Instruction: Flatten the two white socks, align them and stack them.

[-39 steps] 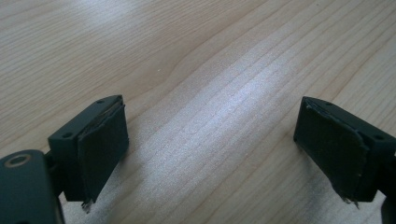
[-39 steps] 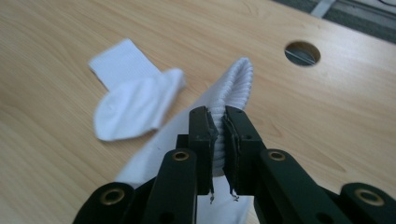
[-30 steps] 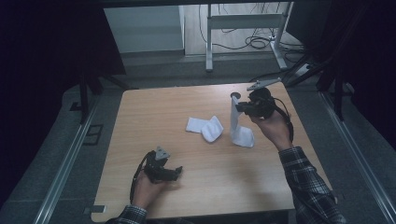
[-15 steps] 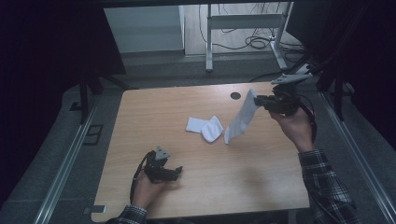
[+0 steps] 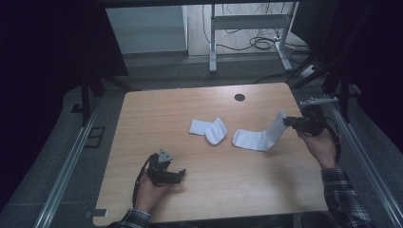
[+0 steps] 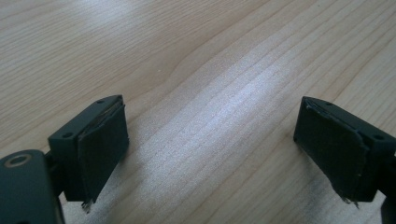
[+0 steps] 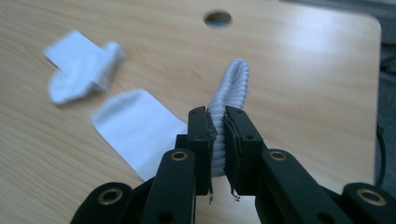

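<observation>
Dark walls and a grey floor surround the pale wooden counter (image 5: 157,118), which has rounded corners and a small round cable hole (image 5: 240,97) near its far edge. Near the right edge the right tongs (image 5: 286,121) are clamped on the ribbed cuff of a white sock (image 5: 256,137) – its foot end lies flat on the wood while the cuff is lifted, so the fabric runs up in a slope from counter to tongs. In the right gripper view the black pads pinch the cuff's edge (image 7: 219,135) tightly, ribs showing above them. Just to the left lies a second white sock (image 5: 209,130), bunched and partly folded over itself. The left tongs (image 5: 180,175) rest low near the front of the counter, spread wide with nothing between them, bare wood grain beneath. The step looks like laying the held sock out flat: drawing it gently away from the foot end while lowering should smooth the soft knit without wrinkles – letting go too high would probably let the limp cloth crumple
</observation>
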{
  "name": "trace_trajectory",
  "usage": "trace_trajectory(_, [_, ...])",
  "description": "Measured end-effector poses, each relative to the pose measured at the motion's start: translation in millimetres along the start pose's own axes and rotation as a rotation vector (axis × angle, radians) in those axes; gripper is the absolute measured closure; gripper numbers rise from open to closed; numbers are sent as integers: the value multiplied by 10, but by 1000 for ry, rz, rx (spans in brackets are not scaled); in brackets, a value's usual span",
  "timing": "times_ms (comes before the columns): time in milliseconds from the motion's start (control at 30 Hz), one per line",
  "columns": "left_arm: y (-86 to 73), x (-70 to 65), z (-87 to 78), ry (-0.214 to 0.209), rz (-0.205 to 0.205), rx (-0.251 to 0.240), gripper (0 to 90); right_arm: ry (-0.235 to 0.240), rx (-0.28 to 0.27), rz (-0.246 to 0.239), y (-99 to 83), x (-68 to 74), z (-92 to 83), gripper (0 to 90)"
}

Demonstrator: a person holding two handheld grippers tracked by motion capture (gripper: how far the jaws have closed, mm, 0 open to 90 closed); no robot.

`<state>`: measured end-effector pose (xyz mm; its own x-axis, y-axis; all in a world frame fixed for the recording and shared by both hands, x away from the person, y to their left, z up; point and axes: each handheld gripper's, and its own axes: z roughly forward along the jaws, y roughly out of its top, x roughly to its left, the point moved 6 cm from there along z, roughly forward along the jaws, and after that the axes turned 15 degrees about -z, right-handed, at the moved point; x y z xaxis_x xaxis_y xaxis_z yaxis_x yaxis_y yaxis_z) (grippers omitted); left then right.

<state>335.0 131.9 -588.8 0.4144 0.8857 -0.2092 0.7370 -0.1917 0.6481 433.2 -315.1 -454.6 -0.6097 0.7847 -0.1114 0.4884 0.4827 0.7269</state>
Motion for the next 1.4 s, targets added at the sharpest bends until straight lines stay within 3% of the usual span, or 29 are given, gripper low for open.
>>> trace_trajectory(67, [1,0,1,0,0,0,100,0,13,11,-89,-30,18,802])
trace_trajectory(133, [2,-2,2,1,-2,0,100,-8,36,35,-274,-91,58,801])
trace_trajectory(167, [4,-3,4,2,-2,0,99,-6,57,53,-459,-142,104,801])
trace_trajectory(267, [14,-11,15,6,-5,0,99,1,91,86,-717,-177,178,800])
trace_trajectory(300, [14,-11,15,6,-5,0,99,1,91,86,-717,-177,178,800])
trace_trajectory(400, [33,-22,34,8,-10,-1,100,13,130,117,-997,-188,256,796])
trace_trajectory(533, [45,-24,45,8,-5,-1,105,14,172,130,-1207,-192,323,772])
trace_trajectory(667, [72,-39,45,7,-2,9,147,6,163,127,-1225,-203,312,725])
trace_trajectory(700, [90,-68,40,-5,12,12,224,-2,149,116,-1202,-205,296,683])
trace_trajectory(833, [138,-149,62,-6,45,13,311,-15,150,94,-1194,-196,299,621])
trace_trajectory(867, [166,-184,67,-13,58,9,311,-22,150,85,-1198,-197,302,606])
trace_trajectory(933, [269,-305,90,-55,76,4,437,-45,148,76,-1204,-206,293,559])
trace_trajectory(967, [269,-305,90,-55,76,4,471,-45,148,76,-1204,-206,293,559])
trace_trajectory(1000, [357,-401,132,-83,87,2,479,-52,131,69,-1198,-217,280,539])
trace_trajectory(1067, [401,-455,159,-96,96,2,541,-57,121,60,-1197,-218,275,536])
trace_trajectory(1267, [730,-823,404,-137,146,-16,643,-71,111,51,-1208,-218,263,565])
trace_trajectory(1367, [830,-916,478,-149,145,-22,675,-74,98,49,-1185,-209,243,608])
trace_trajectory(1400, [921,-1007,557,-160,146,-22,682,-76,93,41,-1177,-207,236,619])
